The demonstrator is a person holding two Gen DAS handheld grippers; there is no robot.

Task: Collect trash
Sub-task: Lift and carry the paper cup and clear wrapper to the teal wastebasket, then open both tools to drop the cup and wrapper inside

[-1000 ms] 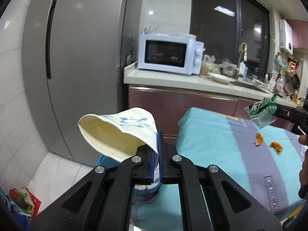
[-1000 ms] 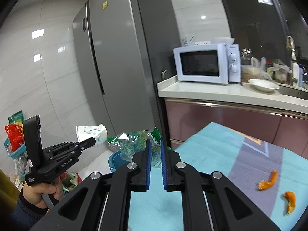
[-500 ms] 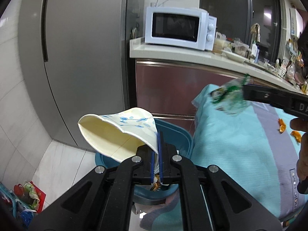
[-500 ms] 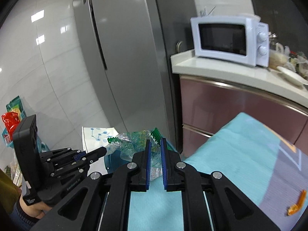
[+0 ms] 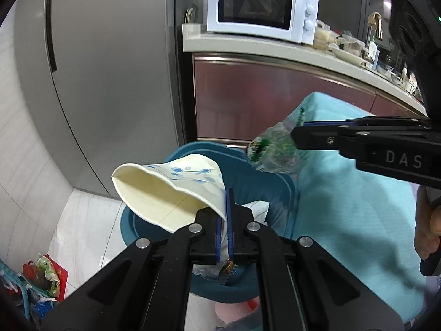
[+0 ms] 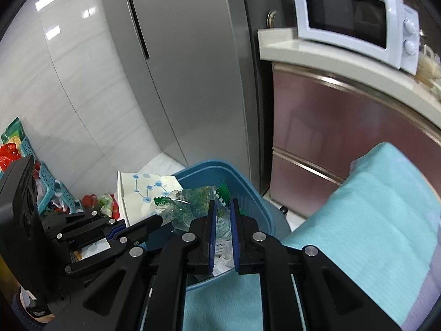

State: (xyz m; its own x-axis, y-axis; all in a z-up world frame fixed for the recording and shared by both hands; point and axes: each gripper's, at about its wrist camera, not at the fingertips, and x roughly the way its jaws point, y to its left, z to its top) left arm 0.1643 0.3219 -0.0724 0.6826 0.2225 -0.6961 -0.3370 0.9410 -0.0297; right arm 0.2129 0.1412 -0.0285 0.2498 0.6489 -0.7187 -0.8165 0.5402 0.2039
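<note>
My left gripper (image 5: 225, 207) is shut on a squashed white paper cup (image 5: 165, 187) with blue dots, held over the blue trash bin (image 5: 248, 171). The cup also shows in the right wrist view (image 6: 143, 193). My right gripper (image 6: 221, 207) is shut on a crumpled clear and green plastic wrapper (image 6: 190, 204), held above the bin's (image 6: 248, 193) opening. The wrapper (image 5: 273, 149) and right gripper (image 5: 299, 131) show from the side in the left wrist view. Paper scraps lie inside the bin.
A teal cloth covers the table (image 5: 344, 207) right of the bin. A grey fridge (image 5: 110, 69) stands behind, and a counter (image 5: 261, 45) carries a white microwave (image 5: 261, 13). Baskets and bright packets (image 6: 27, 165) sit on the floor at left.
Both grippers have moved down and toward the bin, which now fills more of both views. The wrapper now hangs over the bin opening. Both grips are unchanged.
</note>
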